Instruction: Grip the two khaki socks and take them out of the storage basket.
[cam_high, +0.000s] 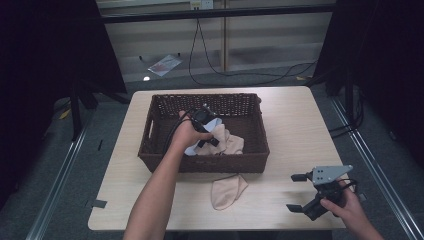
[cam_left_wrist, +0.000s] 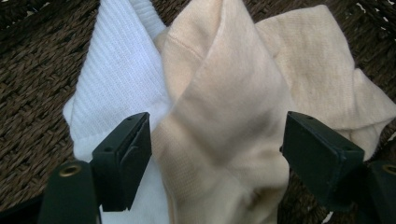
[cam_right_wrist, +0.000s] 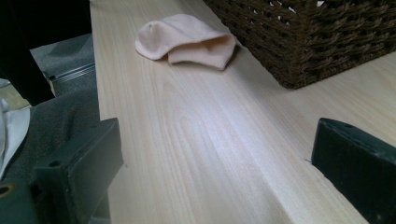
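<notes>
L gripper (cam_high: 209, 131) is down inside the wicker basket (cam_high: 150, 150), held by the person's left hand (cam_high: 186, 134), pointing at a small heap of socks. L gripper view: fingers (cam_left_wrist: 122, 161) apart, wide gap, w/ a beige sock (cam_left_wrist: 224, 116) lying right between them. The sock fills the gap but neither finger clamps it; the left-side finger sits at the seam where beige meets a white ribbed sock (cam_left_wrist: 116, 74), the right-side finger is at the beige sock's other edge, touching or nearly so, can't tell. White sock lies partly under the beige one, off to the left in that view. Both rest on the basket floor, in the near half of the basket, approx centre, per the high view.

R gripper (cam_high: 306, 192) rests low over the desk (cam_high: 295, 125) at its near right corner, held in the right hand (cam_high: 345, 205), well apart from the basket. Fingers (cam_right_wrist: 77, 175) apart, nothing between them but bare desk.

2nd beige sock (cam_high: 227, 191) lies flat on the desk, just outside the basket's near wall, touching or almost touching it. R gripper view: it's folded over, well ahead of the fingers and toward the left side, beside the basket corner.
</notes>
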